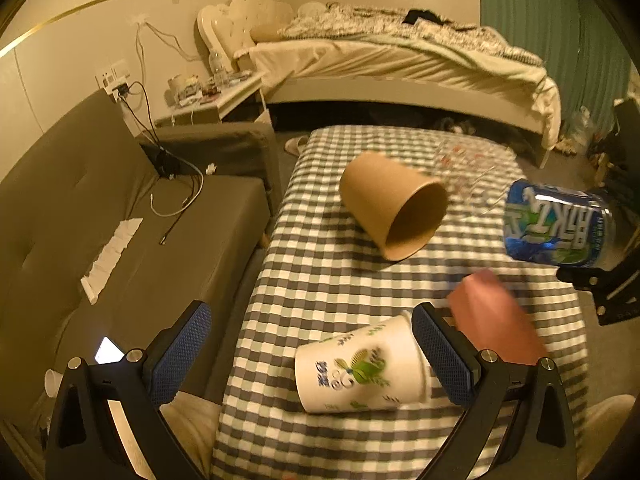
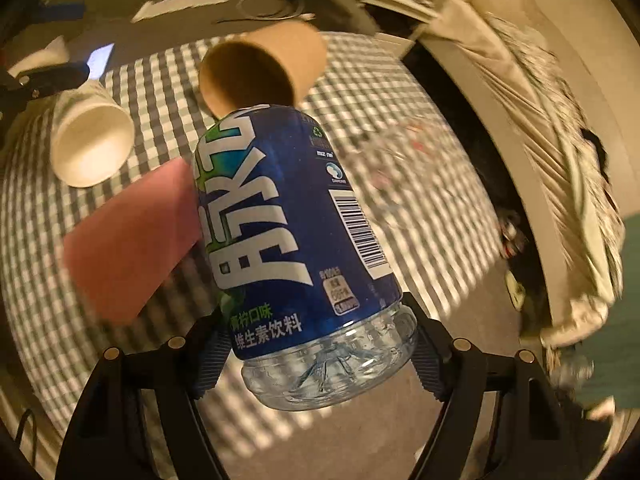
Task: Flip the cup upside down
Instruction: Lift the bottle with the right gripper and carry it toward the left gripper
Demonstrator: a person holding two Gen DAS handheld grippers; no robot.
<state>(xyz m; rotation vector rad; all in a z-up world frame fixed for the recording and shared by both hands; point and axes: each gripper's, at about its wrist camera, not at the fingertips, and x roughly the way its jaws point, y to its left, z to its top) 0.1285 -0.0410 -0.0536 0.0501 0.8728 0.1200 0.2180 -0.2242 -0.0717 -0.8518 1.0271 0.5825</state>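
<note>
A white printed paper cup (image 1: 360, 368) lies on its side on the checked tablecloth (image 1: 320, 280), between the open fingers of my left gripper (image 1: 312, 352); it also shows in the right wrist view (image 2: 92, 140). A brown paper cup (image 1: 394, 204) lies on its side farther back, also seen in the right wrist view (image 2: 260, 68). A pink cup (image 1: 496, 316) stands mouth down to the right, visible in the right wrist view too (image 2: 132, 240). My right gripper (image 2: 316, 360) is shut on a blue-labelled plastic bottle (image 2: 296, 240), held in the air at the table's right side (image 1: 556, 224).
A clear glass (image 1: 468, 172) lies at the table's far right. A grey sofa (image 1: 100, 220) with cables and papers stands left of the table. A bed (image 1: 400, 60) and a cluttered nightstand (image 1: 216, 92) stand beyond.
</note>
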